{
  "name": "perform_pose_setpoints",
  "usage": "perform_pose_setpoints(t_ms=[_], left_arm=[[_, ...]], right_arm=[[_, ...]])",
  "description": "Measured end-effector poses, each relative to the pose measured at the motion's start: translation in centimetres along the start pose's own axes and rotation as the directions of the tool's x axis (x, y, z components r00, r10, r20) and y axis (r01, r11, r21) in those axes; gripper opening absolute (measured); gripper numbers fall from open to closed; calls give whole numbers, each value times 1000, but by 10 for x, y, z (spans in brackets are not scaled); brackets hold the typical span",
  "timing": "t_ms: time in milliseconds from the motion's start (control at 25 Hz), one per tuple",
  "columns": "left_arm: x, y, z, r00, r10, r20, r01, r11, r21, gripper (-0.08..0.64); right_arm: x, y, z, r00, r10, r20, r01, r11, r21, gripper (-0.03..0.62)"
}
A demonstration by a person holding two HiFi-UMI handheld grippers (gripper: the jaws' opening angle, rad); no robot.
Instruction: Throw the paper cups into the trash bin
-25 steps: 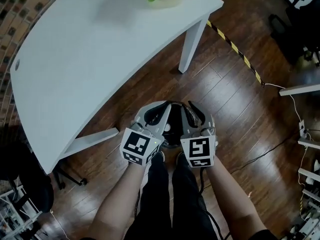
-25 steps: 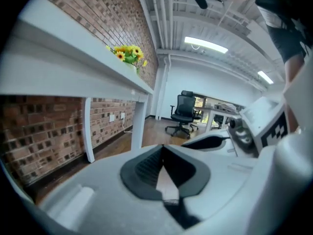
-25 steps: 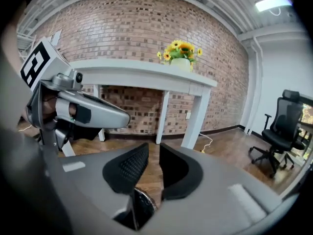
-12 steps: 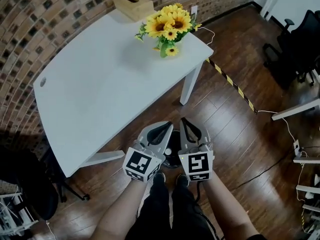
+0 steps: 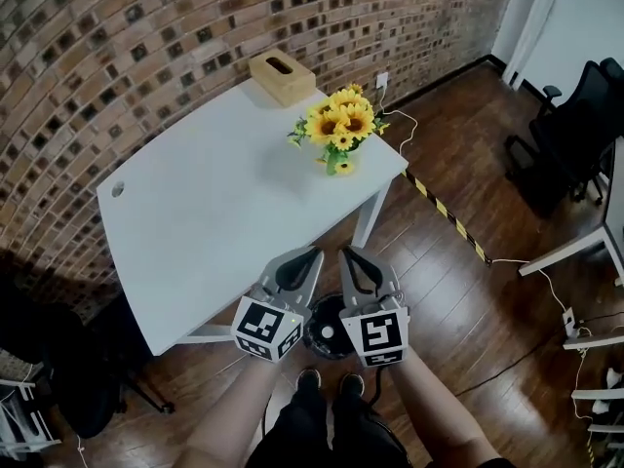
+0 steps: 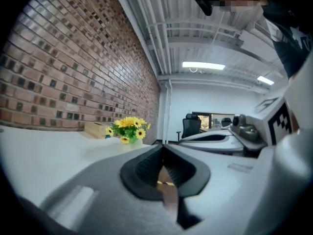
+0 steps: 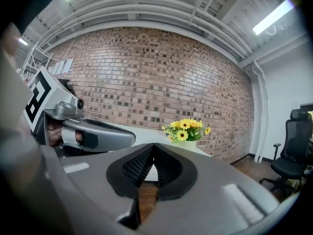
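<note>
Table [image 5: 195, 222] ahead, sunflowers [image 5: 341, 130] at its right corner; open floor [image 5: 458, 300] around trash bin [image 5: 316, 339].

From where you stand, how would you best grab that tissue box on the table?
Probably from above, jaws across the narrow width of the tissue box: it lies flat at the table's far corner, close to the brick wall.

Black trash bin [image 5: 316, 343] upright on floor [image 5: 458, 300]
</note>
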State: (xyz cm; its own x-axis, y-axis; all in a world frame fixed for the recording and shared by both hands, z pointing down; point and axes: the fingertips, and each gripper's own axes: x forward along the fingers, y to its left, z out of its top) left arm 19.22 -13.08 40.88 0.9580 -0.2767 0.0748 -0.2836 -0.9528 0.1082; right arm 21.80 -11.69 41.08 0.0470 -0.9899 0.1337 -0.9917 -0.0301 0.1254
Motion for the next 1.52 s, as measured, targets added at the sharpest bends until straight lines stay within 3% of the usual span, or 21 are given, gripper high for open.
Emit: perform_pose_setpoints(t_ms=[440,840,1200,1520], left_arm=[[-26,8,69,997,30,66,-33,999,40,5],[-26,-6,126,987,-5,158,-6,998,69,5],[-23,-18,143,984,-24,175,8,996,90,5],[-21,-22,148,986,1,166,-12,997,70,5]], right_arm=[[-7,4,76,996,26,82,-24,999,-30,8],[-14,-7,121,995,-14,96,16,1000,-20,8],[-21,-14,145,991,-26,130,28,999,-16,8],[-30,-12,153,990,-33,134,37,999,-29,6]])
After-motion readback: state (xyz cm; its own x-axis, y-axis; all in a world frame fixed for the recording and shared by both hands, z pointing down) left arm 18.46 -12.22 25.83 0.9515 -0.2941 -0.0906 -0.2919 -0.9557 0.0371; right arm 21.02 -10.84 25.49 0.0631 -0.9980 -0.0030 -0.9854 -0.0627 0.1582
